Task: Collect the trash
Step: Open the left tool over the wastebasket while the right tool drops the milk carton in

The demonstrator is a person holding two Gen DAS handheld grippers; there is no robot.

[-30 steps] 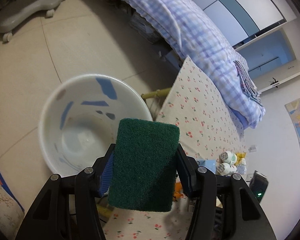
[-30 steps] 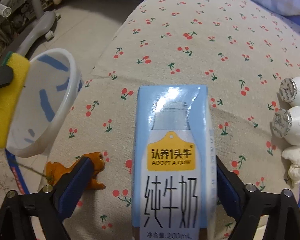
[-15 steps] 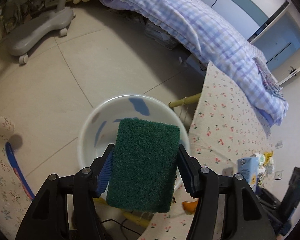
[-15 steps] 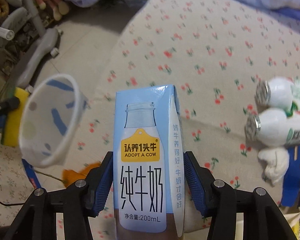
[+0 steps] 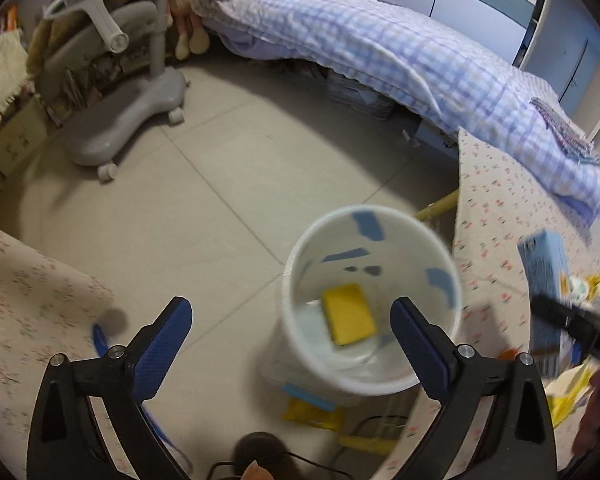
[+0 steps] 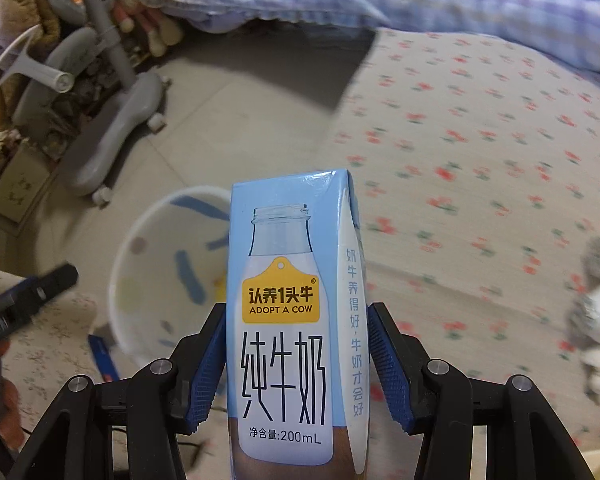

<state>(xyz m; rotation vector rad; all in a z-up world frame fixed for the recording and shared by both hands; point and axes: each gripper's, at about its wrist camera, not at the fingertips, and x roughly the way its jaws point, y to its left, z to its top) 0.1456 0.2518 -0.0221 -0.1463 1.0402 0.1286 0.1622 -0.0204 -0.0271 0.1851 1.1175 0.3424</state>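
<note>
Already, from the left wrist, the left gripper [image 5: 290, 316] is opening with nothing between its jaws, and the yellow sponge [image 5: 349, 314] lies inside the white bin [image 5: 440, 244] on the floor. From the right wrist, the right gripper [image 6: 296, 364] clamps the milk carton [image 6: 292, 320] upright, still off to the bin's [image 6: 140, 280] table side; released too early, it would likely strike the rim and fall to the floor.

Two wrist fisheyes, both tilted steeply down toward the floor and table edge

The left view looks past its wide jaws into the white bucket [image 5: 370, 304] just ahead below; the right view sits close behind the milk carton [image 6: 292, 320] filling its centre. Both share the bucket, the grey chair base [image 5: 128, 120], checked bedding [image 5: 400, 60] and floral tablecloth [image 6: 480, 160].
</note>
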